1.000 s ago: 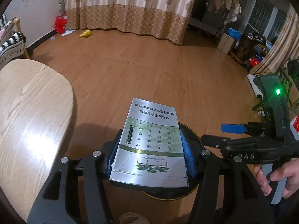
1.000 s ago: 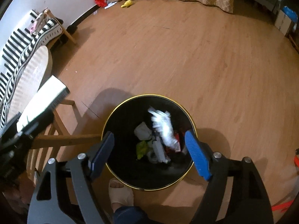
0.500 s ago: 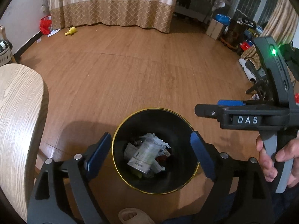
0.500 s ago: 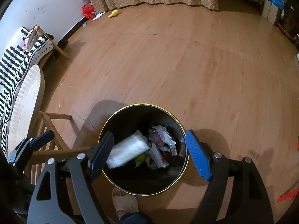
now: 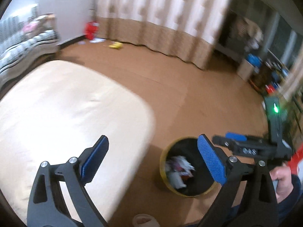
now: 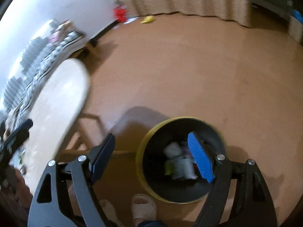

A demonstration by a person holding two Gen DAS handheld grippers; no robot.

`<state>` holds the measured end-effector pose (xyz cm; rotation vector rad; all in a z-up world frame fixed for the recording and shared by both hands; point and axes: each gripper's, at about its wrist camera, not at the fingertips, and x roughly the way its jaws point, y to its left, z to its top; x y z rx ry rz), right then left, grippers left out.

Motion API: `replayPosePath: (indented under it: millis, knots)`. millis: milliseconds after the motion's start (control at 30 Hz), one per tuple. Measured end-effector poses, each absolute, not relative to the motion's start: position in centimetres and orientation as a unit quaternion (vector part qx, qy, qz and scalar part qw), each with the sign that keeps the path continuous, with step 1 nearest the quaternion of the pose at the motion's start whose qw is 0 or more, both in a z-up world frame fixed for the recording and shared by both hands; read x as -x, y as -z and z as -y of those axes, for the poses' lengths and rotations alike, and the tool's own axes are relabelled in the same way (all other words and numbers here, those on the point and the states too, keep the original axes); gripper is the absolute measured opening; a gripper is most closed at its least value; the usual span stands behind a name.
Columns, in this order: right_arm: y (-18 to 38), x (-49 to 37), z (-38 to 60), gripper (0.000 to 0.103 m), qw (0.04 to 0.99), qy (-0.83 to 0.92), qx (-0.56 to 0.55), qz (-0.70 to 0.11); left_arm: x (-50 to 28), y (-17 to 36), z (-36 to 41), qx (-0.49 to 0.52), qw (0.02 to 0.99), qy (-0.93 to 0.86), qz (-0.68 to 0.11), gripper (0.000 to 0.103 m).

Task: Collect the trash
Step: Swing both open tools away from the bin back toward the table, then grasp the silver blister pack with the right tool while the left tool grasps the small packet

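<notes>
The black trash bin with a gold rim (image 5: 162, 167) stands on the wood floor, with crumpled paper and packets (image 5: 178, 168) inside it. My left gripper (image 5: 152, 140) hangs above the table edge, left of the bin; its jaws are opening and nothing is between them. My right gripper (image 6: 151, 136) is open and bare above the bin's (image 6: 140, 158) left rim, its blue pad over the trash (image 6: 179, 163). In the left wrist view the right gripper (image 5: 229, 138) sits beyond the bin, held by a hand (image 5: 282, 177). Both views are motion-blurred.
A pale wooden table (image 5: 66, 113) fills the left; its legs show beside the bin. A striped sofa (image 5: 28, 43), a red bag (image 5: 90, 30) and a yellow toy (image 5: 115, 45) lie by the wall and curtain. Boxes (image 5: 251, 64) crowd the right. Slippered feet (image 6: 142, 206) stand near the bin.
The silver printed carton left the left jaws and fell into the bin. The left gripper opened wide and swung up and left over the table. The right gripper rose a little.
</notes>
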<state>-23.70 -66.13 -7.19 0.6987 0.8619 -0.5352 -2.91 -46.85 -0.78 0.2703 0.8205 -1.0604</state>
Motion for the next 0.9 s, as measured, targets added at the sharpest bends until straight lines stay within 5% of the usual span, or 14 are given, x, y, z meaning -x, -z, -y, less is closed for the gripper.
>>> replayPosePath:
  millis: [233, 600, 900]
  knots:
    - [4.9, 13.3, 56.2, 0.077, 0.856, 0.134, -0.248, -0.434, -7.0, -1.8, 31.4, -0.063, 0.866, 0.328, -0.371, 0.092]
    - [2.6, 0.0, 36.3, 0.077, 0.873, -0.028, -0.119, -0.472, -17.2, 1.1, 3.8, 0.034, 0.907, 0.073, -0.412, 0.092]
    - [3.8, -8.1, 24.6, 0.077, 0.854, -0.108, -0.082, -0.503, -21.3, 5.3, -2.1, 0.045, 0.890, 0.046, -0.452, 0.092]
